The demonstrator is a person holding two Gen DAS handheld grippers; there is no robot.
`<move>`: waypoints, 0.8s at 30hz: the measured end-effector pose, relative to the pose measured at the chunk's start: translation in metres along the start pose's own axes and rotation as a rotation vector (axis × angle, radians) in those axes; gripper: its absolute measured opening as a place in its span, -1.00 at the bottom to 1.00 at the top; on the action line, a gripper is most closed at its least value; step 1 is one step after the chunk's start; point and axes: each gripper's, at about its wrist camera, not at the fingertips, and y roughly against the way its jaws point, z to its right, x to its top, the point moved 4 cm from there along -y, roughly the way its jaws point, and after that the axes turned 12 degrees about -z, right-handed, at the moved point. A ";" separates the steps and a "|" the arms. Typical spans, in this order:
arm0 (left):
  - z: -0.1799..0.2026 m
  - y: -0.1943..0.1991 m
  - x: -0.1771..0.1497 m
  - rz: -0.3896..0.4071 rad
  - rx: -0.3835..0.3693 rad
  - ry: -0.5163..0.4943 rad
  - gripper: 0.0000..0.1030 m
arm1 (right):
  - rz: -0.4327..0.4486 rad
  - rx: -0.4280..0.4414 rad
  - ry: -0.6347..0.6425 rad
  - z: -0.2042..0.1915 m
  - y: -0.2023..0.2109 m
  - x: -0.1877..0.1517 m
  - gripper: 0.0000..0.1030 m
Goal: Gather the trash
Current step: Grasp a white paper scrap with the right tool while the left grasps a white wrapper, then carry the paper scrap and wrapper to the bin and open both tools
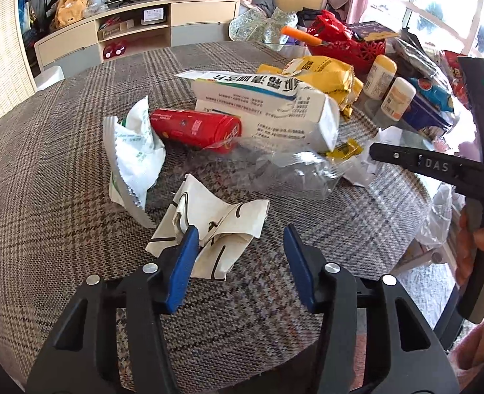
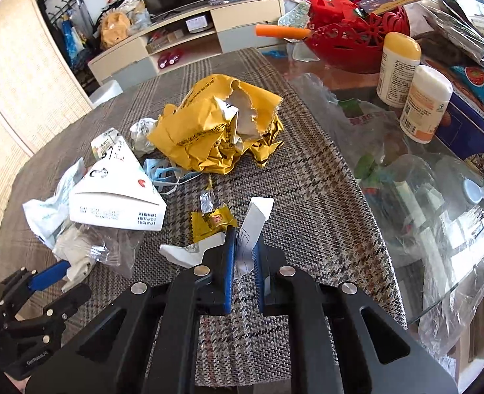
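Observation:
Trash lies scattered on the plaid tablecloth [image 1: 61, 197]. My left gripper [image 1: 242, 249] is open over a crumpled cream paper [image 1: 215, 226]; its left pad touches the paper and its right pad stands clear. Beyond it lie a green-white wrapper [image 1: 133, 151], a red can [image 1: 196, 128], a white box [image 1: 264, 105], clear plastic [image 1: 291, 170] and a torn yellow bag [image 1: 324, 75]. My right gripper [image 2: 245, 239] is shut on a white paper slip [image 2: 258, 216] that sticks up between its pads. A yellow candy wrapper [image 2: 210, 223] lies just left of it.
A red basket [image 2: 350, 46], two white bottles [image 2: 399, 69] and a blue box [image 2: 471, 121] stand on the glass tabletop [image 2: 406, 180] at the right. A clear plastic bag [image 2: 455, 302] hangs off the table's right edge. A TV cabinet [image 1: 127, 32] stands behind.

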 end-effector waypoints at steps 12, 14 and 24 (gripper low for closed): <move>-0.007 -0.006 -0.003 -0.013 0.028 -0.019 -0.46 | 0.019 0.071 0.049 -0.015 0.028 -0.027 -0.79; -0.008 -0.007 -0.002 -0.012 0.018 -0.006 -0.42 | 0.011 0.078 0.056 -0.017 0.029 -0.032 -0.79; 0.000 -0.011 0.000 -0.011 0.065 -0.060 -0.34 | 0.010 0.072 0.076 -0.026 0.036 -0.040 -0.79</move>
